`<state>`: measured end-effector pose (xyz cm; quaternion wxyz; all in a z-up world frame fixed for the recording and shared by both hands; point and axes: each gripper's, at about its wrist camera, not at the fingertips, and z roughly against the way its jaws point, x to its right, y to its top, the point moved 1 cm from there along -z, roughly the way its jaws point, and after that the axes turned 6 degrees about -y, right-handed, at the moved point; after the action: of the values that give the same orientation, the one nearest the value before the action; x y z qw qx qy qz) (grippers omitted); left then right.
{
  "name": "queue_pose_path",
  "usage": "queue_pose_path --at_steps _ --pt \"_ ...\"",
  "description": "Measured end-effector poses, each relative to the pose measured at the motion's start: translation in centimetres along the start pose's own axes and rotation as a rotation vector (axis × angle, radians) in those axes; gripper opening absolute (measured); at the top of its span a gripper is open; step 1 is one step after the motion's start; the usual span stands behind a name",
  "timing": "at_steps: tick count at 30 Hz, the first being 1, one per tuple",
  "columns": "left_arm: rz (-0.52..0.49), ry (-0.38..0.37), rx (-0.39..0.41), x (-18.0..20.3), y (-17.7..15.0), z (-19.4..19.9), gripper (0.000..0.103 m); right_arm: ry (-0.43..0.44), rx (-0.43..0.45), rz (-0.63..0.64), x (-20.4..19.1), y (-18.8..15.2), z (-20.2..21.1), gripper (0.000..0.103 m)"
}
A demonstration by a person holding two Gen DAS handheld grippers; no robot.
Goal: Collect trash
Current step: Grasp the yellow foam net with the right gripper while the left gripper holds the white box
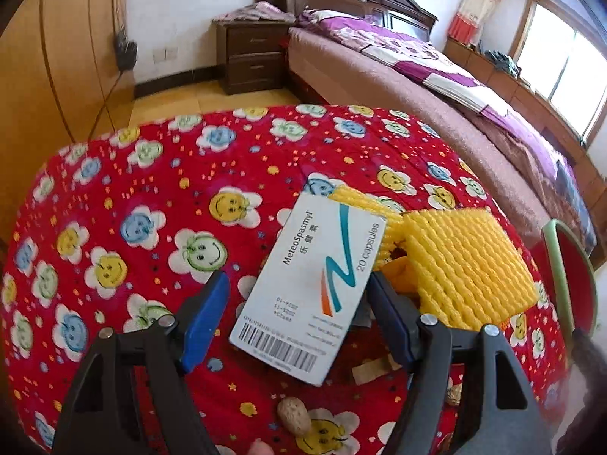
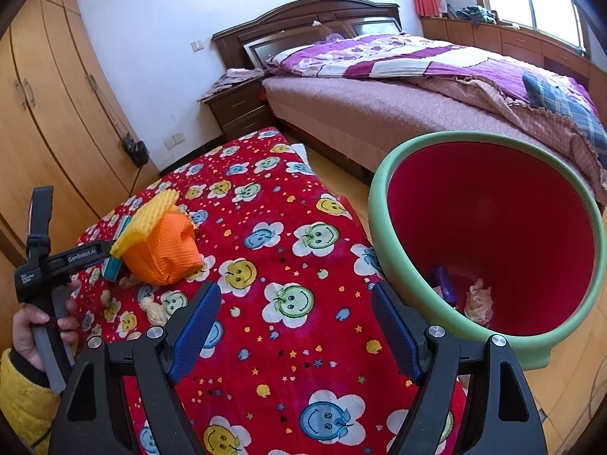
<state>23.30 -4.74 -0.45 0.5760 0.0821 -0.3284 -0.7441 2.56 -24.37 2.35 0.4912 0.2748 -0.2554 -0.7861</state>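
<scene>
We work over a tabletop (image 1: 114, 174) draped in a red smiley-flower cloth, with the green-rimmed red trash bin (image 2: 383, 227) standing just beside its right edge and already holding a few scraps at the bottom. On the cloth, a yellow foam fruit net (image 1: 459, 261) lies against an orange foam net (image 2: 167, 254), and partly over the yellow one rests the white MeteoSpasmyl capsule box (image 1: 307, 288). Smaller still, a peanut shell (image 1: 294, 415) sits near our left gripper (image 1: 296, 303), whose fingers (image 1: 206, 314) are spread wide on either side of the box, not yet touching it. Our right gripper (image 2: 296, 318) hangs open and empty between the tabletop and the bin. To take the box well, we judge we should lower the left fingers until they bracket its long sides, square them to the cardboard, and close gently so the light carton neither crushes nor skids off the net beneath.
</scene>
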Motion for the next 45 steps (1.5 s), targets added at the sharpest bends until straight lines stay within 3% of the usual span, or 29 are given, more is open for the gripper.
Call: queue_pose_path --at_steps 4,10,21,26,36,39,41,45 --pt "0.057 -0.024 0.015 -0.8 -0.2 0.3 0.062 0.004 -0.004 0.011 -0.3 0.0 -0.1 0.082" --pt "0.087 -0.065 0.068 -1.3 -0.9 2.6 0.059 0.018 0.002 0.051 -1.7 0.2 -0.1 0.082" --pt "0.132 0.117 0.113 -3.9 -1.4 4.8 0.059 0.086 0.049 0.144 -6.8 2.5 0.0 0.082" --pt "0.193 0.087 0.109 -5.5 -2.0 4.4 0.059 0.141 0.045 0.187 -10.1 4.2 -1.4 0.082" --pt "0.214 0.047 0.129 -6.2 -2.4 3.9 0.059 0.142 -0.023 0.252 -14.2 5.9 -6.3 0.082" --pt "0.215 0.040 0.130 -6.2 -2.6 3.8 0.059 0.117 -0.033 0.279 -14.9 5.8 -7.1 0.069" --pt "0.214 0.036 0.131 -6.2 -2.5 3.8 0.059 0.091 -0.015 0.312 -15.2 5.6 -7.3 0.051" --pt "0.214 0.016 0.138 -5.8 -2.5 3.9 0.059 0.094 -0.002 0.305 -15.1 5.3 -7.3 0.030"
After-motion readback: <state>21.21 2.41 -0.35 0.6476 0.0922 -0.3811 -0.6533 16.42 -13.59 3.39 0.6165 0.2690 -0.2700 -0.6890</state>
